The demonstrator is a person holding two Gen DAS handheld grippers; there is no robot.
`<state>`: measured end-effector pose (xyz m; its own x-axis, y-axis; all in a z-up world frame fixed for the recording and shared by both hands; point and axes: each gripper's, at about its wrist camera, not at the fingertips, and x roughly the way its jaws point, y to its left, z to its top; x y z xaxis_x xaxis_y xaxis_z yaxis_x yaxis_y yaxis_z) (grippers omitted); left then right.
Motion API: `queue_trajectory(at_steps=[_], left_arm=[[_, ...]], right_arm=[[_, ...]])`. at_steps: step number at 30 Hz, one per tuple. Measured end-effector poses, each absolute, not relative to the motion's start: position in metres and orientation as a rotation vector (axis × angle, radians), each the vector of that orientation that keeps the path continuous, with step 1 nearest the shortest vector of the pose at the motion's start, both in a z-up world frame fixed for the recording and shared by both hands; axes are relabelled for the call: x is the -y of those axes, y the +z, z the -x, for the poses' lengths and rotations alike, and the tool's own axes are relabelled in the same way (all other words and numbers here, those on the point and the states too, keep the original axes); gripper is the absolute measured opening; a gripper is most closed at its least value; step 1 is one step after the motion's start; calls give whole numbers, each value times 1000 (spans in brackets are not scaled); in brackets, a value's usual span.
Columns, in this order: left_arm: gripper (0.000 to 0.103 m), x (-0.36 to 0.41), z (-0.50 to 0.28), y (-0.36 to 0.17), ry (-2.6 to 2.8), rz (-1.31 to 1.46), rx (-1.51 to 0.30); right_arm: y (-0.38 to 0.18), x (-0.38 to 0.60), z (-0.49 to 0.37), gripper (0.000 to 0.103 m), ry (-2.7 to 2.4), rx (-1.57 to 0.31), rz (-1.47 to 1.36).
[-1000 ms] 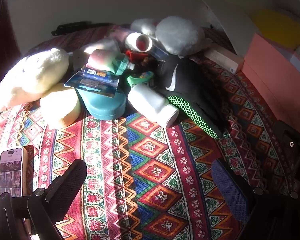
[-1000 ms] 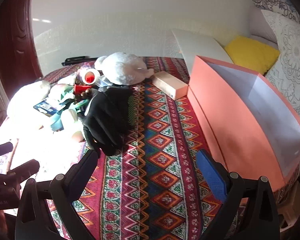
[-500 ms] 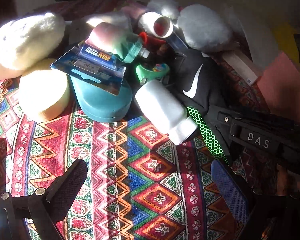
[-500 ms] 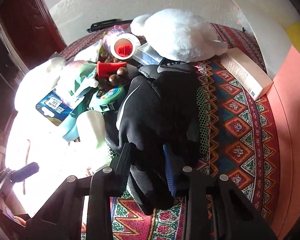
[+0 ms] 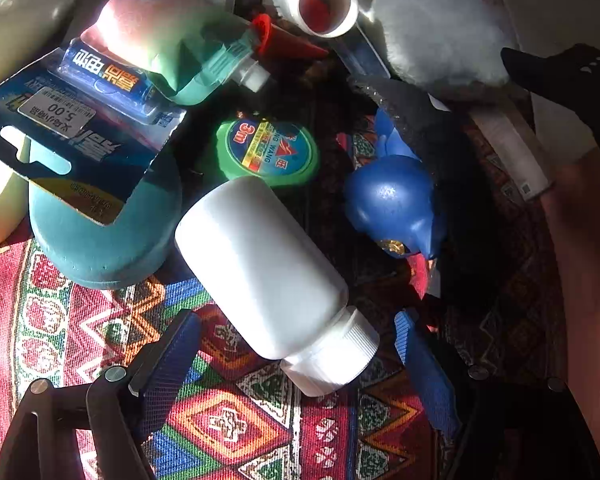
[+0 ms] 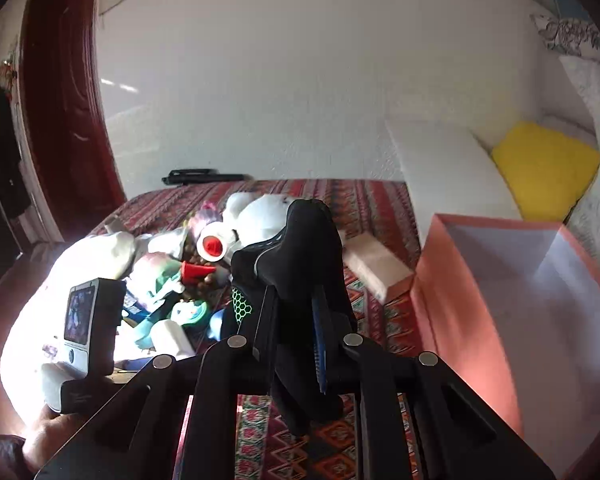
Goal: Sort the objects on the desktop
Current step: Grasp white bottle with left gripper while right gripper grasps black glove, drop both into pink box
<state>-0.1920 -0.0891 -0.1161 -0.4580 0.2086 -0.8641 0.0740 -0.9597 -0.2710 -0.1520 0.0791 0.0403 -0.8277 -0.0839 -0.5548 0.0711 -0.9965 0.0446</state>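
Observation:
A white bottle lies on its side on the patterned cloth. Its cap end sits between the fingertips of my left gripper, which is open and not touching it. Behind it are a green tape measure, a blue toy, a teal slipper, a battery card and a pink-green spray bottle. My right gripper is shut on a black glove and holds it above the cloth. The glove also shows at the upper right of the left wrist view.
An open pink box stands to the right of the pile, with a cream carton beside it. A white plush, a white cup with red inside and a red cone crowd the back. White and yellow pillows lie behind.
My right gripper shut on the black glove and lifted it off the pile, uncovering the blue toy. My left gripper moved in close to the white bottle.

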Motion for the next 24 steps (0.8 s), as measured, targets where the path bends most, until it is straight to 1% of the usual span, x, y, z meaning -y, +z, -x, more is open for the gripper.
queue_trajectory(at_steps=[1,3,8,12,16,18,24], left_arm=[[60,89,195,-117,2602,1591,403],[48,91,197,-116,2624,1593,409],[47,92,178,-102,2601,1561,523],[47,79,152,-72,2598,1445,541],[47,52,133,-29,2597,1283,502],[47,37,119,1,2582,1182,485],[48,-57,98,58,2474,994,373]], right_arm=[[41,-83,151,16,-2935,25,-887],[41,-90,149,16,-2939,25,-896],[44,-106,136,16,-2966,48,-881],[59,-115,112,16,-3008,36,-777],[81,-122,84,16,-3081,20,-631],[96,-126,68,16,-3139,19,-545],[133,-155,22,16,-3364,8,-268]])
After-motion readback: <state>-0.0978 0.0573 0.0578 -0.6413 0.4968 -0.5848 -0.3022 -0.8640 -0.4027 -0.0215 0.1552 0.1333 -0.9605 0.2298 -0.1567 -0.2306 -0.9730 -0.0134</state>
